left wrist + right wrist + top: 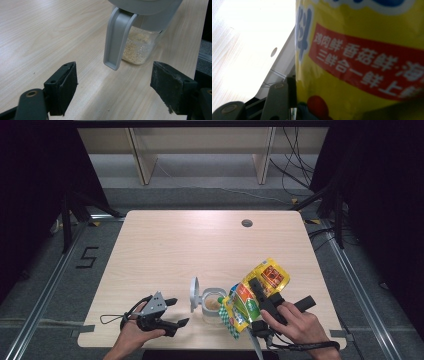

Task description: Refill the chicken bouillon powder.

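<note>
Right gripper (261, 296) clamps a yellow seasoning bag (255, 296) around its middle, jaws about half closed and pressed on both faces; in the right gripper view the left jaw sits flat against the printed yellow film; bag is tilted, its lower end tipped down toward the jar (214, 304), probably so the contents can run out of the low corner into the opening; whether anything is flowing I cannot tell.

Jar stands on the table (200, 245) near the front edge, between the two hands, just left of the bag's low end; its grey lid (194, 294) is flipped up and stands on edge at the jar's left, leaving the mouth clear for filling; a grey handle-like tab (117, 40) hangs down the clear wall.

Contents: a shallow layer of pale beige granules (135, 51) at the bottom, jar mostly unfilled; the bag's inside is hidden.

Left gripper (175, 312) rests low on the table left of the jar, jaws wide apart, holding nothing; the left gripper view looks at the jar's lower wall, close ahead but not touching; likely waiting to steady the jar or close the lid.
</note>
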